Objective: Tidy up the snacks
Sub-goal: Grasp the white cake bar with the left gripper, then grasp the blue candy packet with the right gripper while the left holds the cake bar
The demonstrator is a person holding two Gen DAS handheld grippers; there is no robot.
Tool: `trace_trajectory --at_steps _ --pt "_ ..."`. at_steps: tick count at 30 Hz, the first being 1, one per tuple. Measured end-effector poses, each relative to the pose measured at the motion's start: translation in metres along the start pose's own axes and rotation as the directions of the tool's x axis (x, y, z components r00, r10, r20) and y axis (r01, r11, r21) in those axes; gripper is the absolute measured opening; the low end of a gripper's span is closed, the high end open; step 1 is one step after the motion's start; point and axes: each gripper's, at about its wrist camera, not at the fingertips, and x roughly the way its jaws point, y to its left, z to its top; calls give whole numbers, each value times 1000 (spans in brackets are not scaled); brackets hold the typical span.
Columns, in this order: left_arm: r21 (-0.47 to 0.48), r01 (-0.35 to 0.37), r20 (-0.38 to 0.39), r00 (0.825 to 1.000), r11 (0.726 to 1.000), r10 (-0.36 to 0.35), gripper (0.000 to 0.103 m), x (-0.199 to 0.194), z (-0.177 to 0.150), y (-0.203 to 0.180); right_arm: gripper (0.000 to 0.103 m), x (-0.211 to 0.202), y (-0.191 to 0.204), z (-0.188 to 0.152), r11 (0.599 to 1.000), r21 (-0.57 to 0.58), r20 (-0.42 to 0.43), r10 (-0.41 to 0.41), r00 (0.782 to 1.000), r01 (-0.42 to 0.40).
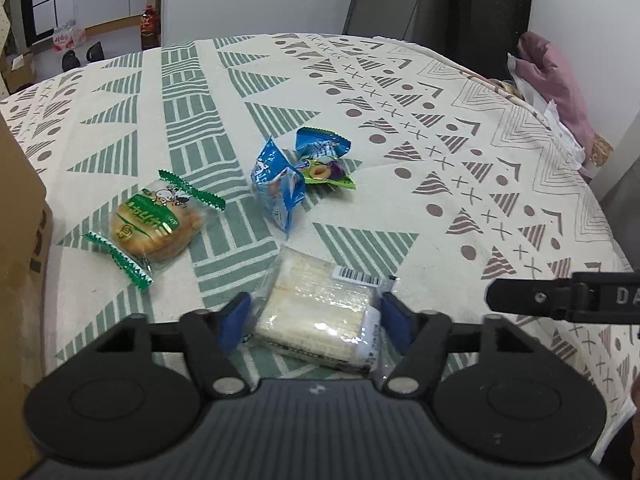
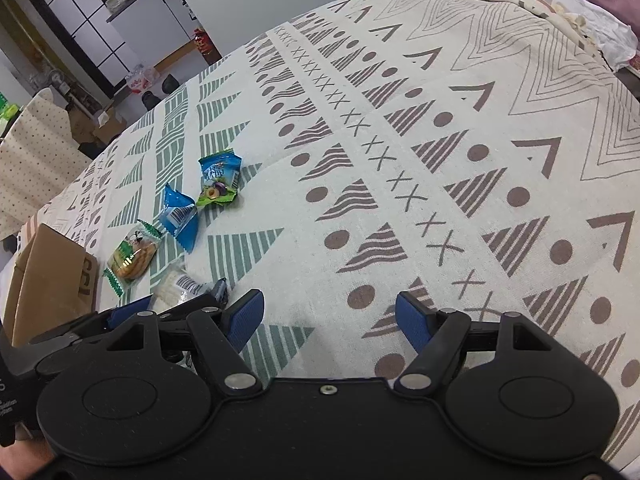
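Observation:
A clear packet of pale wafers (image 1: pixel 320 300) lies on the patterned tablecloth (image 1: pixel 440 140), between the blue pads of my left gripper (image 1: pixel 315 318). The gripper is open, one pad on each side, with a small gap on the left. Beyond it lie a round cake in a green wrapper (image 1: pixel 154 220), a blue packet (image 1: pixel 276 184) and a blue-green fruit packet (image 1: pixel 324 156). My right gripper (image 2: pixel 327 304) is open over bare cloth to the right, holding nothing. The right wrist view also shows the wafer packet (image 2: pixel 176 286) and the left gripper (image 2: pixel 160 304).
A brown cardboard box (image 1: pixel 20 240) stands at the table's left edge. At the far right edge lie a pink cloth (image 1: pixel 548 80) and crumpled white paper (image 1: pixel 560 128). A dark chair back (image 1: pixel 440 0) rises behind the table.

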Motion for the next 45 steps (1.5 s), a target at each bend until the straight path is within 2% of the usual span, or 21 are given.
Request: trace_trajectory --at_steps 5,12,21,32,36,42,43,45 --pt "-30 -6 12 1000 1000 6 56 -10 2 5 72 2 17 2 999 -27 10 25 1000 -25" --pt "-91 -35 69 997 995 42 55 -34 13 23 71 2 43 10 996 -63 45 67 997 -64" --pt "-175 -71 119 988 982 93 55 -49 24 47 61 11 76 21 987 -116 56 121 991 -114" --pt "-295 -100 137 980 950 146 55 -48 29 74 60 44 107 47 982 -93 34 169 985 -166" --pt "-300 -110 148 976 948 160 55 -44 31 76 60 58 117 50 984 -94 23 156 987 -153" --pt "-322 -129 136 974 938 181 55 -31 33 79 59 76 115 50 987 -30 -2 161 987 -161" --pt "-331 -129 131 975 935 181 55 -28 33 80 58 80 114 51 987 -17 -8 163 987 -163" --pt "-344 -137 115 976 929 186 55 -23 33 81 40 85 112 52 984 6 -23 177 984 -177"
